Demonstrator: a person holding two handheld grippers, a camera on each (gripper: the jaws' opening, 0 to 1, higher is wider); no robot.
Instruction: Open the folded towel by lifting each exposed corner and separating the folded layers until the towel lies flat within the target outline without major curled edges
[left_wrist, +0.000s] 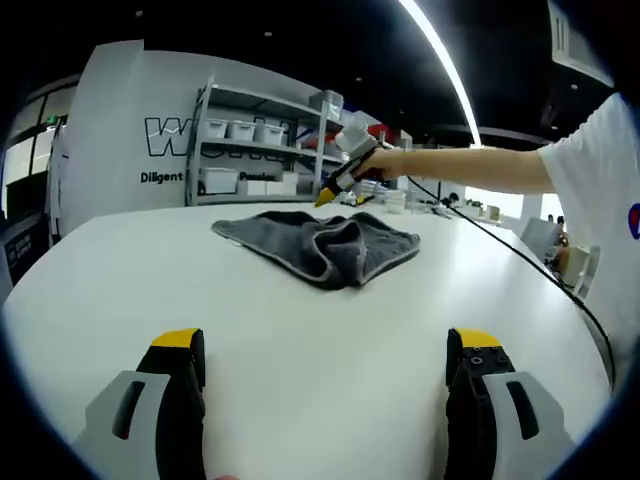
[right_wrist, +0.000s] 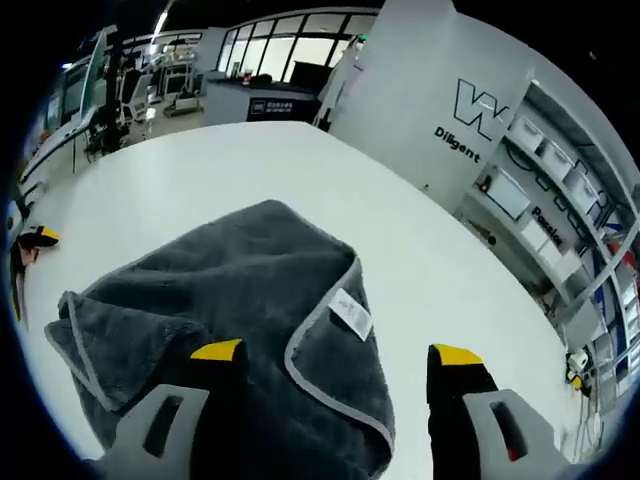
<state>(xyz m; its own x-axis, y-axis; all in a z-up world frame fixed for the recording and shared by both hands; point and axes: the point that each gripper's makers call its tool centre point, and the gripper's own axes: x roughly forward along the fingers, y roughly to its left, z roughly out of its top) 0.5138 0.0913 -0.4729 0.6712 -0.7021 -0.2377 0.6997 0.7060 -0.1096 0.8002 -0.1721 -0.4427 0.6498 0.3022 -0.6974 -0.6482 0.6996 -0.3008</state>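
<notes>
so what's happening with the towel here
A person is working on a grey towel lying folded and rumpled on a white table. The right gripper hovers over the towel's edge near its white label, fingers apart. The left gripper waits open, well back from the towel. Nothing is gripped yet.

You've got bare white table all round the grey towel, so approach is free from any side. Only clutter is the right gripper w/ its black cable trailing across the far right of the table. Shelving stands well back, beyond the table edge.
</notes>
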